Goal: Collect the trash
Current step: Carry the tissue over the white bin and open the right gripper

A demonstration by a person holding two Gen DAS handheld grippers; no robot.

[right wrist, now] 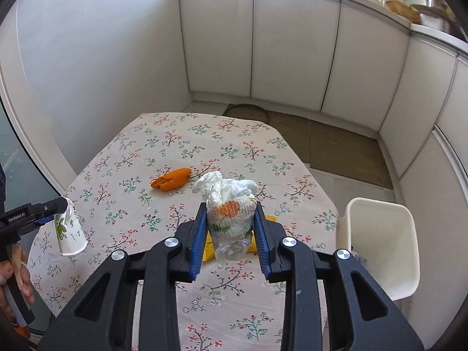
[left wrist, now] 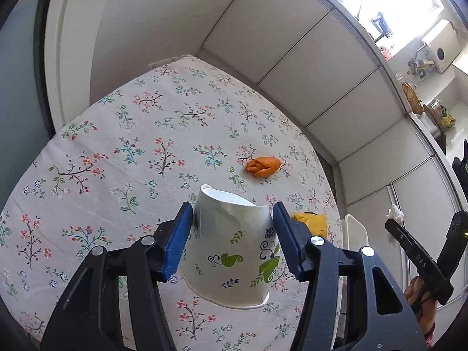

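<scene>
My left gripper is shut on a white paper cup printed with green leaves; its blue pads press the dented sides, and the cup hangs tilted, mouth toward me, above the floral tablecloth. Between the right gripper's fingers sits a crumpled tissue wad with an orange print and a bit of clear plastic, lifted off the table. An orange peel lies on the cloth beyond both grippers. A yellow scrap lies near the table's right edge, partly hidden by the fingers.
A white plastic bin stands on the floor by the table's right side. White cabinets line the back wall, with brown mats on the floor before them. A person's hand holds the left gripper's handle.
</scene>
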